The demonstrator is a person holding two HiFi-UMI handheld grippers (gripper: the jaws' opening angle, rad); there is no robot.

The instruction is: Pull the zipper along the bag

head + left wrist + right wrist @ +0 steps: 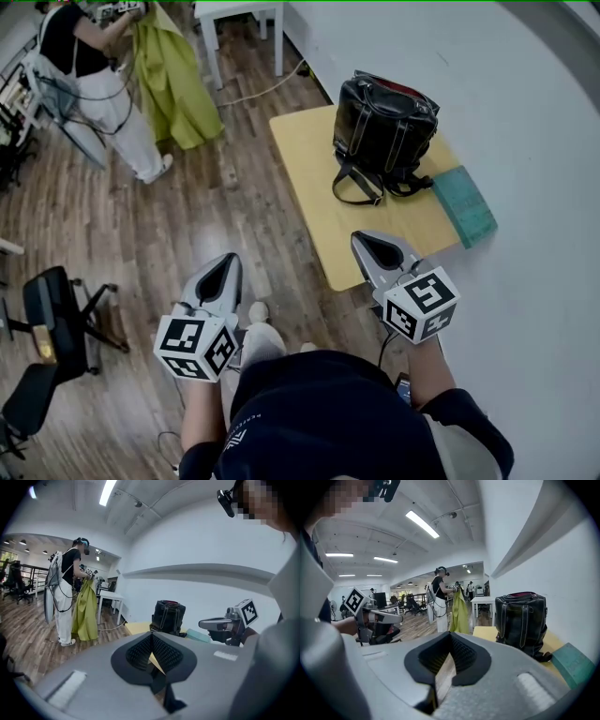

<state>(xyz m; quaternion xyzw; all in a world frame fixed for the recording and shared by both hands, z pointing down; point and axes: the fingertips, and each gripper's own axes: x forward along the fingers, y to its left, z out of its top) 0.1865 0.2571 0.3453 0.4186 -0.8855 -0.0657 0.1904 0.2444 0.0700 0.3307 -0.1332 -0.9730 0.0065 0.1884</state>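
left gripper and right gripper are shut, empty; the bag, well ahead, is untouched; its zipper must be reached.

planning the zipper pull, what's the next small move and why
Probably bring the right claw forward toward the black bag on the yellow table; it is shut, empty and short of the bag, like the left claw.

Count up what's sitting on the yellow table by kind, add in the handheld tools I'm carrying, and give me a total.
On the yellow table:
Black bag: 1
Teal book: 1
Held above the floor:
Tools: 2, the left tool and the right tool, both with jaws together and nothing between them
Total: 4
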